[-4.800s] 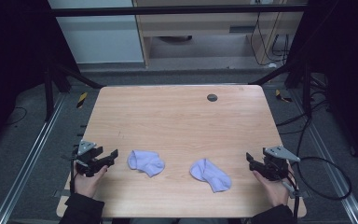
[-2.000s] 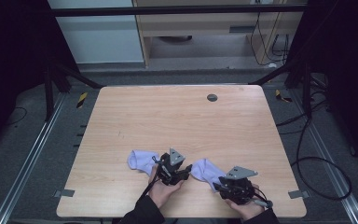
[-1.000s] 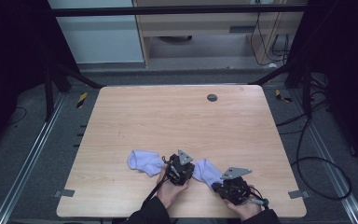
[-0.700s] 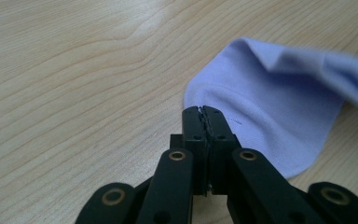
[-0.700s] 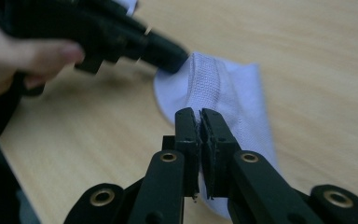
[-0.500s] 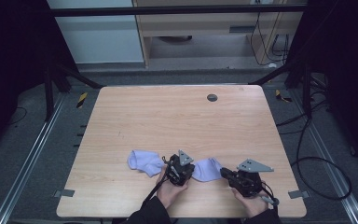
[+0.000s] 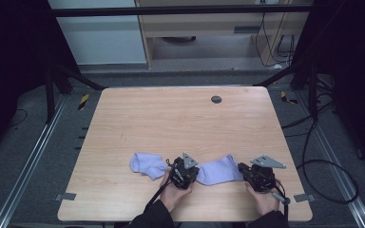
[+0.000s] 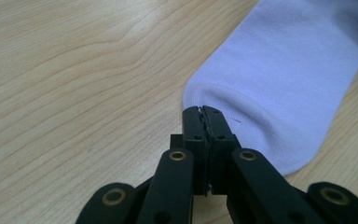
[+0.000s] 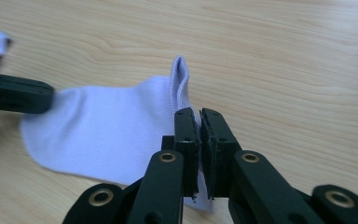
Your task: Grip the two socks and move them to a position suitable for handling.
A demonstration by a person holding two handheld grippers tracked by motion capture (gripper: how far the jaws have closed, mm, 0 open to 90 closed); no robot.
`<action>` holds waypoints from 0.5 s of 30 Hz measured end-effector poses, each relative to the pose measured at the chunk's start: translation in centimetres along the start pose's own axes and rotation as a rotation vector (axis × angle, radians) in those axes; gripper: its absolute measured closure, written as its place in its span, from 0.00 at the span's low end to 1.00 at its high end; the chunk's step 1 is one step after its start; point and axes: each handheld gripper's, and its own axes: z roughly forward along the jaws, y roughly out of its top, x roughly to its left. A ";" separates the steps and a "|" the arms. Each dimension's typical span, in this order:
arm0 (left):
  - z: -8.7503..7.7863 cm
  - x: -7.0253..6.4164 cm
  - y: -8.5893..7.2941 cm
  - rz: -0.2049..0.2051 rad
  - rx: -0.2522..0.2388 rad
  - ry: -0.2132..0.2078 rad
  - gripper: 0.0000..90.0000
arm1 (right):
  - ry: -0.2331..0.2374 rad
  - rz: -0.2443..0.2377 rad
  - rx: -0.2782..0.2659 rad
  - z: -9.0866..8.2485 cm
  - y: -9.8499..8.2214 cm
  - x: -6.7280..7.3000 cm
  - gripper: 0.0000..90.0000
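Two lavender socks lie near the front of the wooden table (image 7: pixel 180 123). The left sock (image 7: pixel 146 164) rests crumpled and untouched. The right sock (image 7: pixel 218 170) is stretched flat between both grippers. My left gripper (image 7: pixel 195 175) is shut on that sock's rounded toe end; in the left gripper view its jaws (image 8: pixel 204 114) meet on the edge of the sock (image 8: pixel 279 79). My right gripper (image 7: pixel 241 171) is shut on the cuff end. The right gripper view shows cuff fabric pinched at the gripper (image 9: pixel 198 133), the sock (image 9: pixel 102 130) spreading left to the left gripper (image 9: pixel 18 95).
A small dark round disc (image 7: pixel 216 99) sits near the table's far edge. Both hands work close to the table's front edge. Cables (image 7: pixel 323 156) trail over the floor to the right, and a metal frame surrounds the table.
The right gripper has pulled to the right with the cuff, drawing the right sock out longer and flatter. The left gripper has held its place on the toe end.
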 end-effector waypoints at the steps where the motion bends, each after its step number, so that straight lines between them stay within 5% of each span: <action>1: 0.0 -0.1 0.1 0.003 0.000 -0.001 0.98 | -0.010 -0.002 0.004 0.0 0.0 0.0 0.95; 7: 0.4 -0.5 0.4 0.012 -0.010 0.006 0.97 | -0.086 -0.004 0.036 -0.4 -0.2 0.1 0.93; 15: -0.9 0.4 0.7 -0.008 -0.048 0.003 0.79 | -0.120 -0.011 -0.014 -0.7 -0.4 -0.1 0.71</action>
